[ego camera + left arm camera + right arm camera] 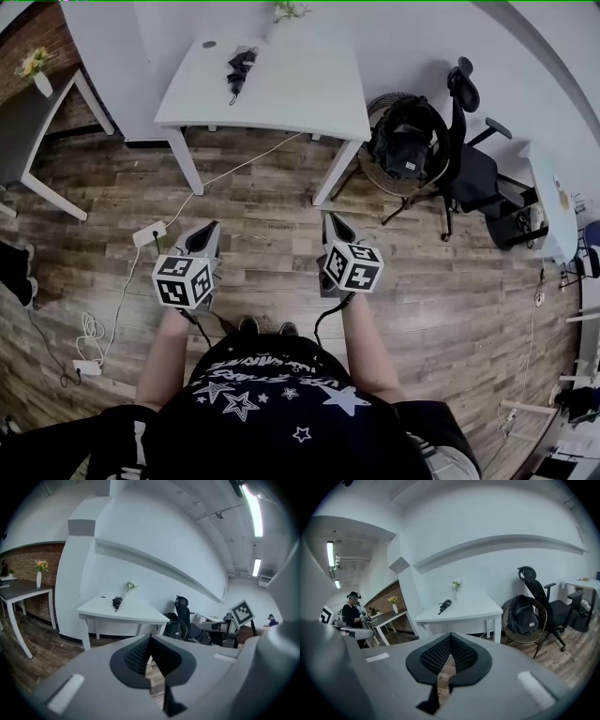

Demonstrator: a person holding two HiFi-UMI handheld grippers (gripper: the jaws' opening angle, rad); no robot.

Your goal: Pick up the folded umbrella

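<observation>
Wood floor (281,225), white counter (291,89) stood ahead, chair (473,169) to its right, left hand-held gripper (203,234) and right hand-held gripper (336,230) were closed tight, empty, well apart from the counter, umbrella (240,67) lay folded on it, near the far edge
</observation>
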